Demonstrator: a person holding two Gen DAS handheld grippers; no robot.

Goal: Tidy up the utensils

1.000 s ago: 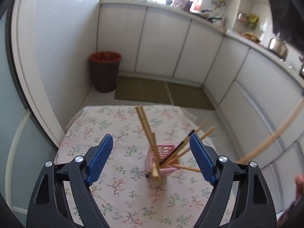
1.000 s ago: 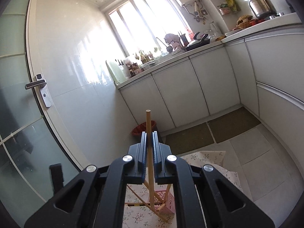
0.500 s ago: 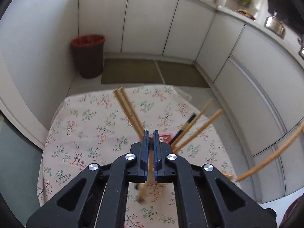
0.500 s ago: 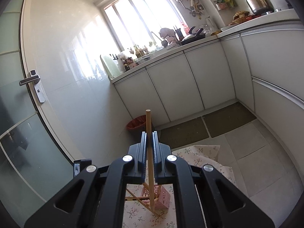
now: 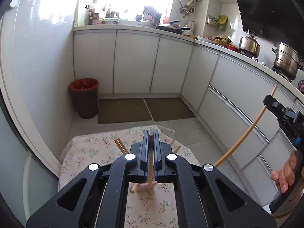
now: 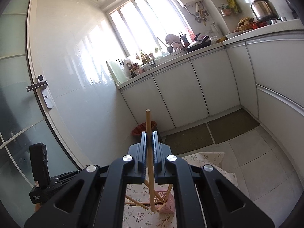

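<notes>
My left gripper is shut on a wooden chopstick and holds it upright above the table. Below it a pink slotted holder lies under my fingers, mostly hidden, with several chopsticks sticking out. My right gripper is shut on another wooden chopstick, held upright above the pink holder, which has several chopsticks in and around it. The right gripper also shows in the left wrist view, with its chopstick.
The floral tablecloth covers a small table. A red waste bin stands on the floor by the wall. White cabinets run along the back and right. A glass door is on the left.
My left gripper went from open to shut on a chopstick at the holder, then rose with it, tilting up toward the room. My right gripper kept its chopstick and shifted little.
</notes>
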